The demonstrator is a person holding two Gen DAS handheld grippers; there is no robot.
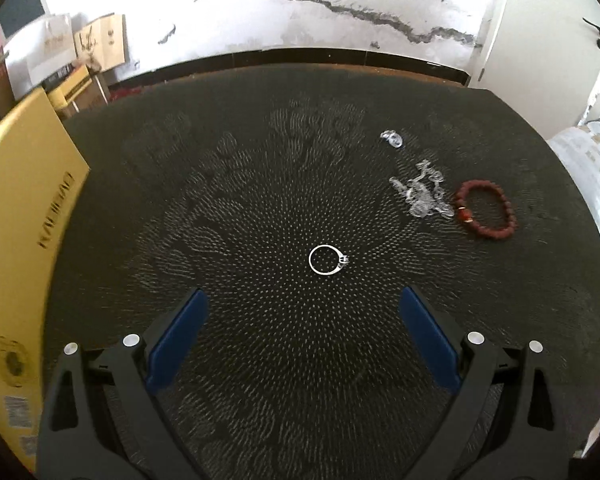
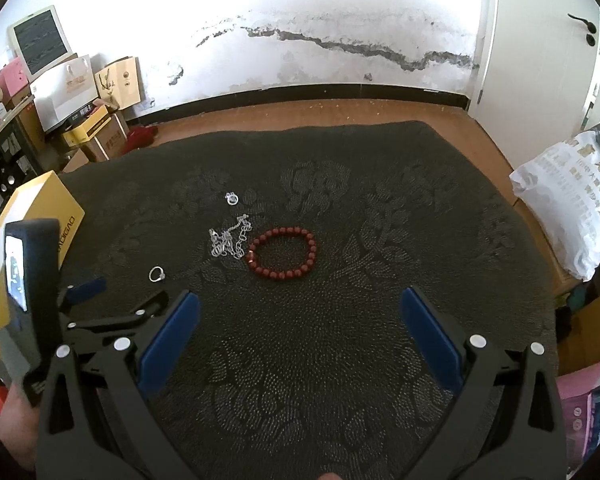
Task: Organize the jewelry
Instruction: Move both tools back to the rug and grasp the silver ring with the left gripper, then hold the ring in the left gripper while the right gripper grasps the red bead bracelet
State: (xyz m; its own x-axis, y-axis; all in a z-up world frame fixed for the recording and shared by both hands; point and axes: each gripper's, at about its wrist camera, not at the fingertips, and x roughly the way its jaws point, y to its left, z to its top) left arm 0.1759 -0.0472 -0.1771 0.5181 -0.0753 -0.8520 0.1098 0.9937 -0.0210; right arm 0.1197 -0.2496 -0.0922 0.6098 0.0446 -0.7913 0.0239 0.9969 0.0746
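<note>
Right, left wrist: my left gripper (image 1: 302, 308) hangs spread and empty just short of the silver ring (image 1: 327, 259). Right wrist: right gripper (image 2: 300, 312) spread too, red bead bracelet (image 2: 283, 254) right of the ring (image 2: 156, 273); nothing sorted yet, I judge

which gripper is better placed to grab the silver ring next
Left. The left gripper is open with the silver ring just ahead between its fingers; the right gripper faces the red bead bracelet.

A white wall (image 2: 340, 20) with a long dark crack (image 2: 360, 50), black skirting, brown floor (image 2: 340, 110); stacked boxes (image 2: 88, 128), seemingly cardboard, left.
</note>
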